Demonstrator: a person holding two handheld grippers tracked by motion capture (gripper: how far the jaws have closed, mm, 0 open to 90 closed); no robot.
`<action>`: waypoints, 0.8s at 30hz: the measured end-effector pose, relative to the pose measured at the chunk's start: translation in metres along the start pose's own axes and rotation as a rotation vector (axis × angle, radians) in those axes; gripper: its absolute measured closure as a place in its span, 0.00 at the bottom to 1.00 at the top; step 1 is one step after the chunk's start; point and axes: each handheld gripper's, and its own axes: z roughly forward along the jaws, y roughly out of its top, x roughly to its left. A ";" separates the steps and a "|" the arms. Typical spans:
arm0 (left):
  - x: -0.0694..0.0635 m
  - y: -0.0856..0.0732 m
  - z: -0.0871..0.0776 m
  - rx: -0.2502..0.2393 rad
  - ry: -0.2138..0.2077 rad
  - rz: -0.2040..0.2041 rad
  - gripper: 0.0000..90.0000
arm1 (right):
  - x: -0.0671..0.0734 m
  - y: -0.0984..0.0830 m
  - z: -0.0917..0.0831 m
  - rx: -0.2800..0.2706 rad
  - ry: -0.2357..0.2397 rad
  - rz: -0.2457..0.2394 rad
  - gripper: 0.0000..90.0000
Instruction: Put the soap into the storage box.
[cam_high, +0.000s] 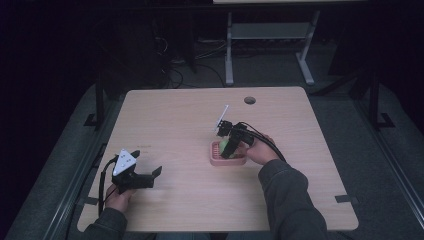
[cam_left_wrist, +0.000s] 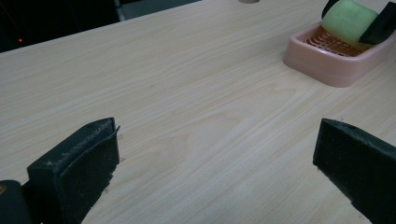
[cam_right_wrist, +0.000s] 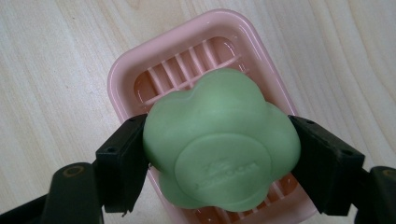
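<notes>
Right gripper view: right claw (cam_right_wrist: 219, 154) clenches green soap (cam_right_wrist: 219, 144) above pink dish (cam_right_wrist: 126, 70); left claw (cam_left_wrist: 215, 163) rests released.

A pale wood-grain table (cam_high: 165, 120) with a round cable hole (cam_high: 249, 100) near its far edge stands on dark grey carpet (cam_high: 350, 120) in a dim room, with a grey-legged desk frame (cam_high: 270, 35) and tangled cables (cam_high: 175, 65) beyond it.
</notes>
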 end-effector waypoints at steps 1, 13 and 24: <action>0.000 0.000 0.000 -0.002 0.002 -0.002 0.00 | 0.000 0.000 0.000 0.002 0.001 0.006 0.27; 0.001 0.000 0.000 -0.002 0.003 -0.006 0.00 | 0.001 0.002 0.002 -0.001 -0.021 0.019 0.27; 0.000 0.000 0.000 0.000 0.005 -0.003 0.00 | 0.000 0.001 0.002 0.005 -0.027 0.017 0.27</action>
